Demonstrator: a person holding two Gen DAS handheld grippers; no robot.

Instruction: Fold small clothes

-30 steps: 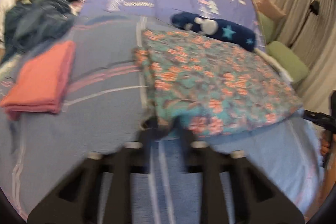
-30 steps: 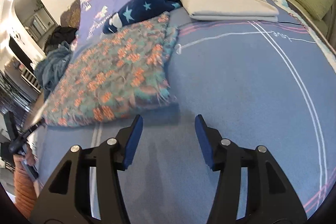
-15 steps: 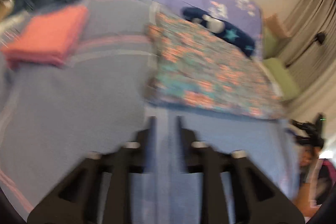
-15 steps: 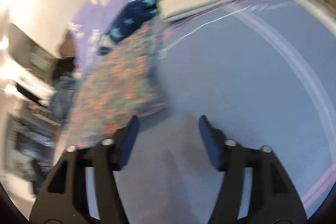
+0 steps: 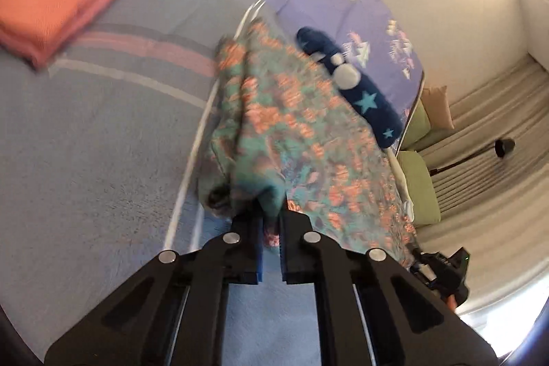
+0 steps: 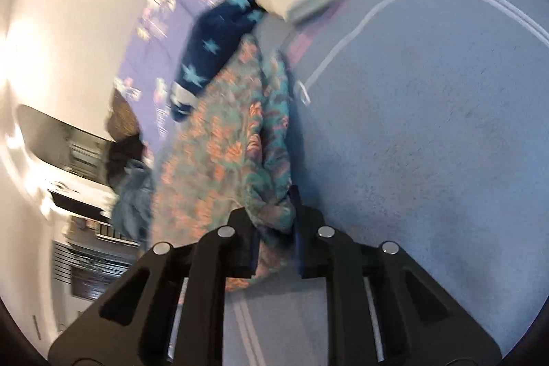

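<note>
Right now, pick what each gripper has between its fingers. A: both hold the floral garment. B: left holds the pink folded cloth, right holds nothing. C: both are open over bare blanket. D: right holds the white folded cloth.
A: the left gripper is pinched on a near corner of the floral garment, and the right gripper has bunched floral fabric between its fingers.

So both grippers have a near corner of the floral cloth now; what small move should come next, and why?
Probably lift both corners and carry them toward the far edge by the navy star garment. The left gripper and right gripper each pinch bunched floral cloth, while the rest lies flat on the bed.
</note>
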